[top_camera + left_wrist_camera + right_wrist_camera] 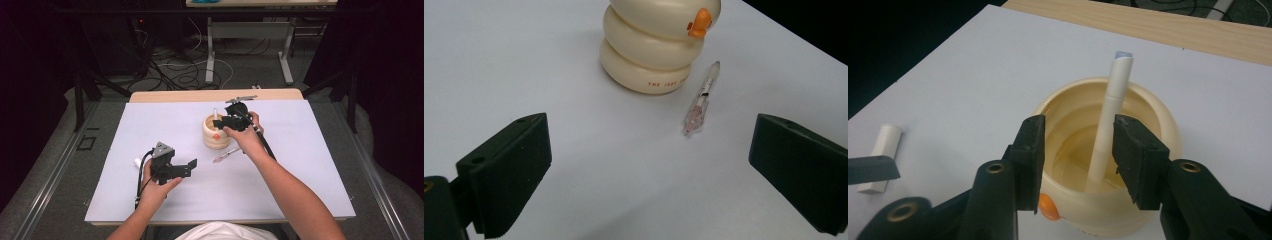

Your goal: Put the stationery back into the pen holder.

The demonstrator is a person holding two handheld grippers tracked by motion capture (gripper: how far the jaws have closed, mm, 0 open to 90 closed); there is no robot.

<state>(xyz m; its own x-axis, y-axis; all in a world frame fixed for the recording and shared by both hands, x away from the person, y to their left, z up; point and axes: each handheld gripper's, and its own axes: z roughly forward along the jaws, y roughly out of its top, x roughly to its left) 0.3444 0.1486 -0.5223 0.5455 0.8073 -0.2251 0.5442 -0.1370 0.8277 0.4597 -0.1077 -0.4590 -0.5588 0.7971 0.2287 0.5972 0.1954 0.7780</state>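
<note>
A cream ribbed cup with an orange beak stands mid-mat. Inside it a white pen leans on the far rim, its tip poking up. My right gripper hovers over the cup's mouth, open, with the white pen beside the right jaw and not clamped. A clear pink pen lies flat on the mat just right of the cup. My left gripper sits low at the front left, wide open and holding nothing.
A small white cap lies on the mat by the left hand. The white mat covers the wooden table. Cables and table legs fill the floor beyond the far edge.
</note>
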